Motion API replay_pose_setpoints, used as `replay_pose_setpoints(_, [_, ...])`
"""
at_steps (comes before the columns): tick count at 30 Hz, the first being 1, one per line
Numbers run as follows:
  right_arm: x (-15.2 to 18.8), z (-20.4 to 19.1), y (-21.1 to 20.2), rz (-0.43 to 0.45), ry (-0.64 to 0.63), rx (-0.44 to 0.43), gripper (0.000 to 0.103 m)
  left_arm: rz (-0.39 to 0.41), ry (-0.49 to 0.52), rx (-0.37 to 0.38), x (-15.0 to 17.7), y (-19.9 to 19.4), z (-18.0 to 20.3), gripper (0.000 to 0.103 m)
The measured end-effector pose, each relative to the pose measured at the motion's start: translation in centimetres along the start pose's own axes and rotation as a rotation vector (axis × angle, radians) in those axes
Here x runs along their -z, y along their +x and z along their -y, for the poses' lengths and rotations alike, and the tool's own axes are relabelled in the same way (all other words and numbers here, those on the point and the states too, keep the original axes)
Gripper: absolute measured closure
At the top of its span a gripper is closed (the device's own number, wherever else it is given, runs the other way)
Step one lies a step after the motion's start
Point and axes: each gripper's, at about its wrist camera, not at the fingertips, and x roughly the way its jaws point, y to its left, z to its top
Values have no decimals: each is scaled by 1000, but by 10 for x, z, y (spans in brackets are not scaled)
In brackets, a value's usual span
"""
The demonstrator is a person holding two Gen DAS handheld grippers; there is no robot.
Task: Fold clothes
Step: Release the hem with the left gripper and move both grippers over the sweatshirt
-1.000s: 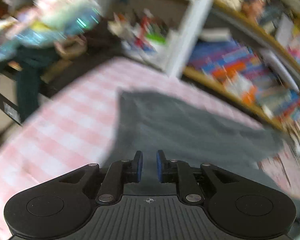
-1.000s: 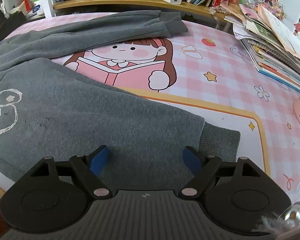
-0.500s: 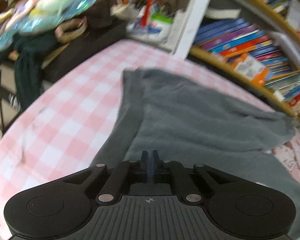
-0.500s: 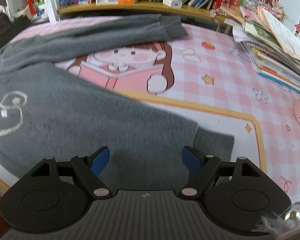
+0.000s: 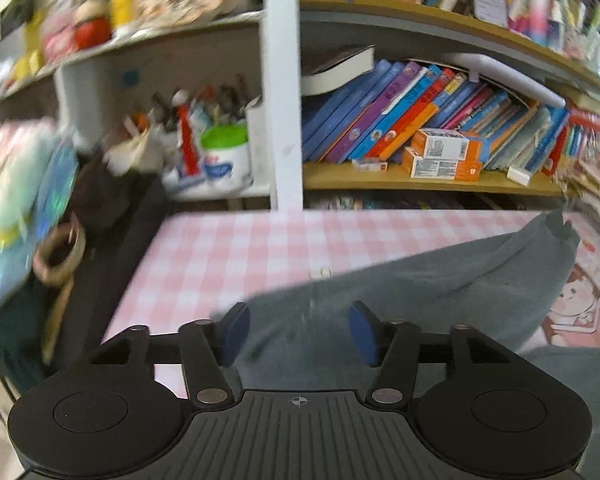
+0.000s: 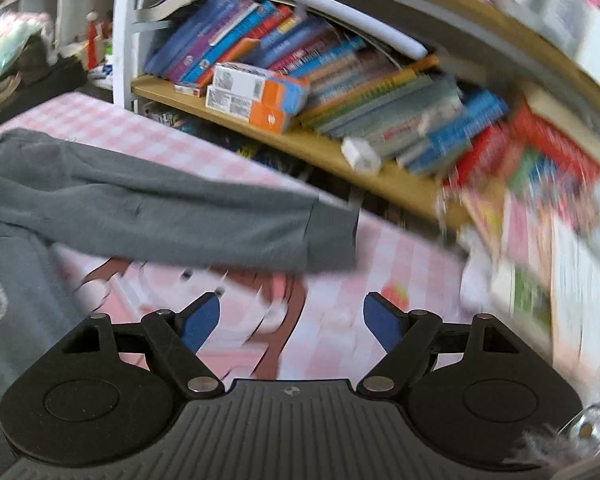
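A grey sweatshirt lies spread on the pink checked tablecloth (image 5: 236, 248). One sleeve (image 6: 180, 216) runs across the table to its cuff (image 6: 332, 236), and the body (image 6: 4, 280) carries a white print. In the left wrist view the grey cloth (image 5: 420, 288) lies under and beyond my left gripper (image 5: 299, 332). Its jaws are opening and the pads do not press on the cloth. My right gripper (image 6: 292, 322) stands open above the cartoon girl print (image 6: 260, 292), just short of the sleeve, with nothing between its fingers.
A bookshelf with leaning books (image 5: 400, 116) and orange boxes (image 6: 256, 96) runs behind the table. A white post (image 5: 284, 80) stands at the table's far edge. Stacked books and papers (image 6: 540, 260) crowd the right side. A dark bench with clutter (image 5: 60, 240) sits left of the table.
My left gripper was shut at the garment's edge and now has its jaws apart; it rose and swung toward the shelf. My right gripper, still open, moved from the hem up toward the sleeve.
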Motion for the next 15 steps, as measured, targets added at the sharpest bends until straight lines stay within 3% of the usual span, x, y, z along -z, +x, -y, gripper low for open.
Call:
replay_pose_setpoints(2, [-13, 4, 16, -4, -51, -5, 25, -1, 56, -4, -8, 11, 1, 38])
replay_pose_setpoints(15, [-71, 11, 135, -85, -270, -53, 26, -146, 334, 0, -22, 105, 7, 36])
